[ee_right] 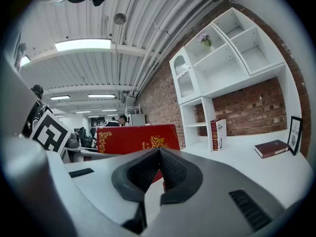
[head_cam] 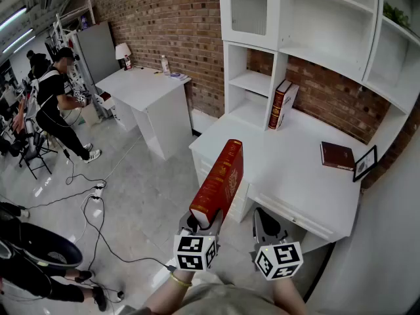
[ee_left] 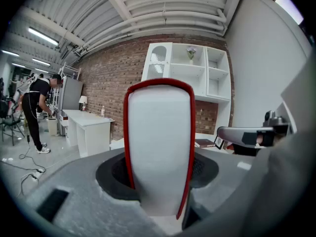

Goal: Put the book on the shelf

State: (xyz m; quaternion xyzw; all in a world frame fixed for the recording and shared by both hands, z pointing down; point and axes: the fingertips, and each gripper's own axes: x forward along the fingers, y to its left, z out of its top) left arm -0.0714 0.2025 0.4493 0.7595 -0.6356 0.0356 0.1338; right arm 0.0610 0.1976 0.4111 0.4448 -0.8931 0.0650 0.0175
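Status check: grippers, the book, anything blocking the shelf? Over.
Left hand-held gripper shut on red book, short of desk. Right hand-held gripper shut, empty. Upright book leans by shelf; path looks open.

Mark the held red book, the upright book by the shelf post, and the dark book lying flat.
red book [head_cam: 220, 179], head view, middle of its cover.
upright book [head_cam: 279, 104], head view, its red side.
dark book [head_cam: 337, 155], head view, its cover.

Bright, even light falls from ceiling strip lamps [ee_right: 83, 44]; shadows are soft. Both gripper views bulge fisheye-style with dark corners, and near surfaces blur.
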